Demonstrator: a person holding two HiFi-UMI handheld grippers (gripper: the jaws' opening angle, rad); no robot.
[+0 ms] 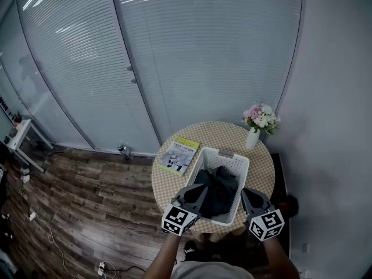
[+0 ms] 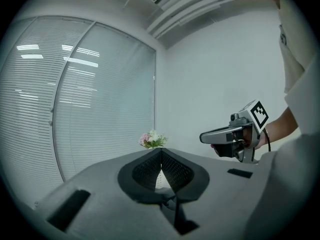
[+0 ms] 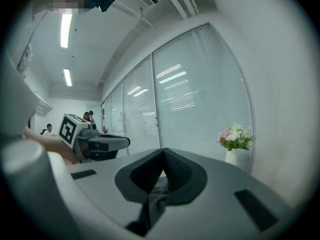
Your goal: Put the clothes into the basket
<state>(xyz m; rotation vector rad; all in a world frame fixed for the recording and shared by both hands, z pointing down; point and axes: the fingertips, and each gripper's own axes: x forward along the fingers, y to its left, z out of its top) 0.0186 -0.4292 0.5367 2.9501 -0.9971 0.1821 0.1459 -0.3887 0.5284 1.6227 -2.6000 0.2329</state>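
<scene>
One checkered table (image 1: 224, 135), basket (image 1: 235, 156), clothes (image 1: 218, 188), wood floor (image 1: 87, 202)

Basket (image 1: 224, 154): rim at 6 o'clock hidden under left gripper (image 1: 200, 190) and right gripper (image 1: 246, 195). Clothes (image 1: 220, 185) partly covered. Booklet (image 1: 180, 154) print too small to read. In the left gripper view the jaws screen the vase (image 1: 252, 138); only the flowers (image 2: 152, 140) show. Person's arms cut off at 6 o'clock.

Cool, even light from ceiling strips (image 3: 65, 30) and bright blinds (image 1: 203, 51) — faint glare there, soft shadows — with strong fisheye bending, dark corners and blurred near foregrounds.
</scene>
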